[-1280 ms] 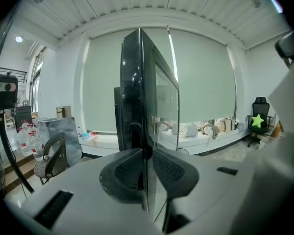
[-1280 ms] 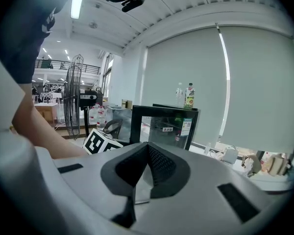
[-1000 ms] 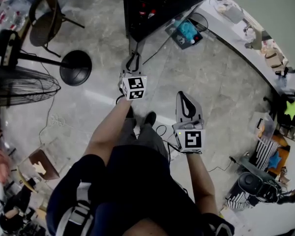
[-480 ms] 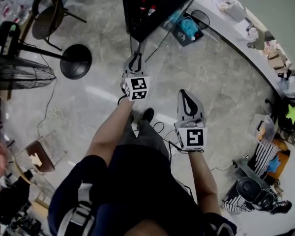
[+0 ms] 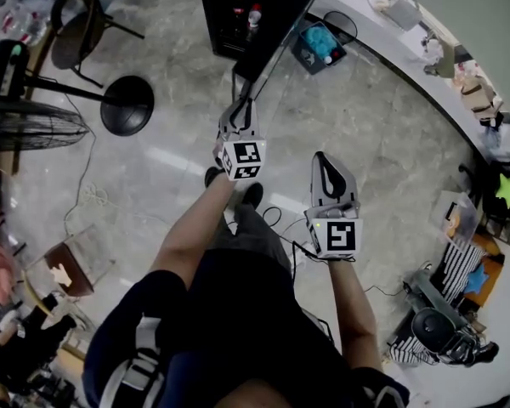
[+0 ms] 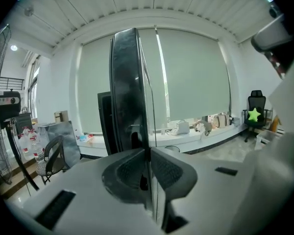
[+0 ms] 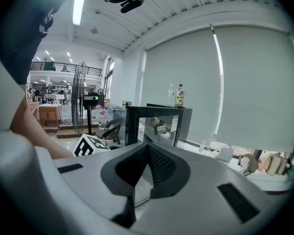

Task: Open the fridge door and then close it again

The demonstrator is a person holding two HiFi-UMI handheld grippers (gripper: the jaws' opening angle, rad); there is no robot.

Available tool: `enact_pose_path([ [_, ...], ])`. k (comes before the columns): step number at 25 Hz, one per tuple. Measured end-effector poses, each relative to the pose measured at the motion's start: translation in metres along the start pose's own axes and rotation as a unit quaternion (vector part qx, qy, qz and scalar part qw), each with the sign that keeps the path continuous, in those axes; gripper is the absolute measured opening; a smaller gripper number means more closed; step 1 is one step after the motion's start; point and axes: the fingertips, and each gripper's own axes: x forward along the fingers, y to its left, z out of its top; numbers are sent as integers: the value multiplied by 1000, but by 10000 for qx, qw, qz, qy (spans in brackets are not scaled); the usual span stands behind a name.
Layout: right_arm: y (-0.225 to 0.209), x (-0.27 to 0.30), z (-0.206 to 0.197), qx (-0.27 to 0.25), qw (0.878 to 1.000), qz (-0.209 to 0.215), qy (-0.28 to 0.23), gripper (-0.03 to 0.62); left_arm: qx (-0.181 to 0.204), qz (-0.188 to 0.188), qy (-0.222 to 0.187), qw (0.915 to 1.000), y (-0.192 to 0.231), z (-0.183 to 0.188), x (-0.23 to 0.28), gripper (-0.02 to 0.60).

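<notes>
Grey stone floor [image 5: 382,143] all round. Left tongs [image 5: 239,109] have just been closing and now pinch the black-framed glass fridge door [image 6: 125,82] by its edge, top middle, likely to swing it. Right tongs [image 5: 325,168] are shut tight and empty.

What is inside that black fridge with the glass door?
In the head view, a couple of bottles stand on a shelf inside the fridge. The rest of the inside is dark or hidden behind its frame, so any other shelves and contents cannot be made out.

Grey stone floor [image 5: 382,143], black fridge [image 5: 238,32], round fan base [image 5: 127,106], chair [image 5: 72,28]
</notes>
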Motion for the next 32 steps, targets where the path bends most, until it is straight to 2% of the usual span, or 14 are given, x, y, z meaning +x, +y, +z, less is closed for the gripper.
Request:
enact_pose_path([
  [7, -14, -14, -9, 35, 9999, -77, 78, 20, 70, -117, 6, 9999, -32, 2, -3, 51],
  [16, -22, -24, -15, 38, 9999, -148, 53, 20, 149, -169, 4, 9997, -50, -1, -7, 49],
  [21, -25, -25, -19, 45, 9998, -166, 84, 20, 196, -196, 18, 9996, -52, -2, -7, 49],
  [32, -18, -10, -1, 14, 9999, -157, -48, 20, 331, -456, 25, 9984, -46, -1, -9, 51],
])
